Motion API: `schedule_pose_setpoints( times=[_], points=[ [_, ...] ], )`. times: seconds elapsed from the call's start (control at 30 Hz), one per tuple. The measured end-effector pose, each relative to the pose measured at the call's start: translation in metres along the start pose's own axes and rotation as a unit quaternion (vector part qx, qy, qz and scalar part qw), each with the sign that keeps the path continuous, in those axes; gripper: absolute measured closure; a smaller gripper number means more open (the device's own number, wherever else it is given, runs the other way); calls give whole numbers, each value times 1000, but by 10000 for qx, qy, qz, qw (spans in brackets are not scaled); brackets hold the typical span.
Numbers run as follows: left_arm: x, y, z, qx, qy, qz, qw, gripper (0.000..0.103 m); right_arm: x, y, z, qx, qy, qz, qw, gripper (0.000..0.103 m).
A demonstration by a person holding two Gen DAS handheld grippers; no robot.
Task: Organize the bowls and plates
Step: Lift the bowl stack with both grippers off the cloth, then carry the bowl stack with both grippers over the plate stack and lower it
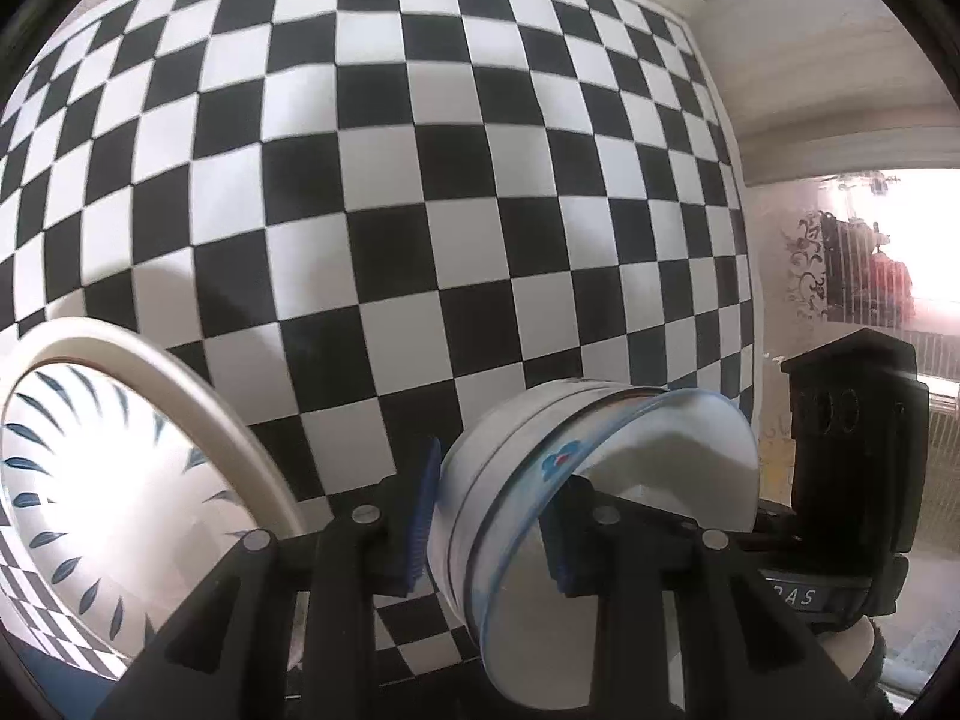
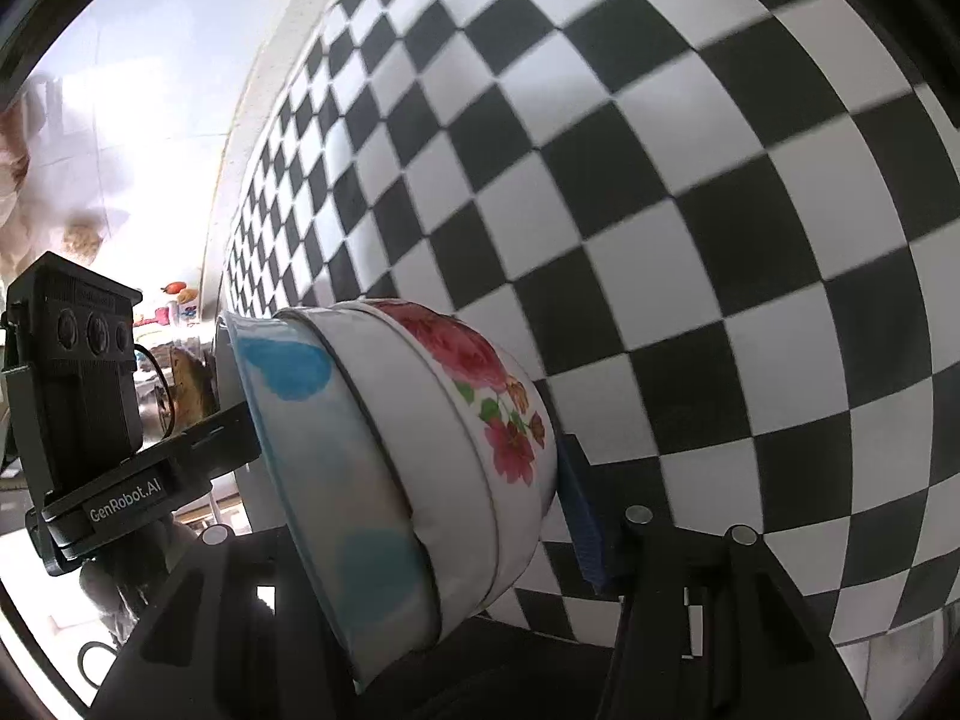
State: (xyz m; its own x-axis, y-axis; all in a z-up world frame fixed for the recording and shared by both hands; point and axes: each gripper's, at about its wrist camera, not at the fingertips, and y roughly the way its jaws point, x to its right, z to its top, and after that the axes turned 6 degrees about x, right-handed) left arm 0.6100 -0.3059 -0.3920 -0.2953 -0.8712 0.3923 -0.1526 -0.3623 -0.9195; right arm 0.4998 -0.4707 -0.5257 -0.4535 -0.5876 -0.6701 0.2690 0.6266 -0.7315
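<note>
While both jaws clamp nested bowls, checkered wall, leaf-patterned plate beside.

Strong fisheye bending seen in both views; checkered cloth bulged, dark vignette at corners. Left wrist view: daylight admitted from window at right, area blown out to white; glare spot burnt into leaf-patterned bowl; soft shadows cast on cloth. Right wrist view: upper left overexposed and hazy, background there out of focus; slight motion blur noted along checks at right edge; floral bowl evenly lit.
</note>
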Motion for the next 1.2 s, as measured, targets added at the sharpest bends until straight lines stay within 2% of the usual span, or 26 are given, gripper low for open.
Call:
schedule_pose_setpoints(
  times=[0.27, 0.5, 0.9, 1.2],
  points=[
    [-15, -42, 1, 244, 11, 36, 9997, 75, -52, 5, 6, 10, -302, 83, 9995, 50],
    [-52, -73, -7, 419, -208, 128, 9988, 75, -95, 22, 2, -150, -559, 120, 9983, 50],
    [-121, -96, -26, 505, -668, 295, 9961, 75, -150, 88, -14, -600, -793, 175, 9949, 50],
    [-154, -94, -34, 459, -910, 349, 9942, 75, -167, 126, -25, -842, -902, 116, 9923, 50]
  ],
)
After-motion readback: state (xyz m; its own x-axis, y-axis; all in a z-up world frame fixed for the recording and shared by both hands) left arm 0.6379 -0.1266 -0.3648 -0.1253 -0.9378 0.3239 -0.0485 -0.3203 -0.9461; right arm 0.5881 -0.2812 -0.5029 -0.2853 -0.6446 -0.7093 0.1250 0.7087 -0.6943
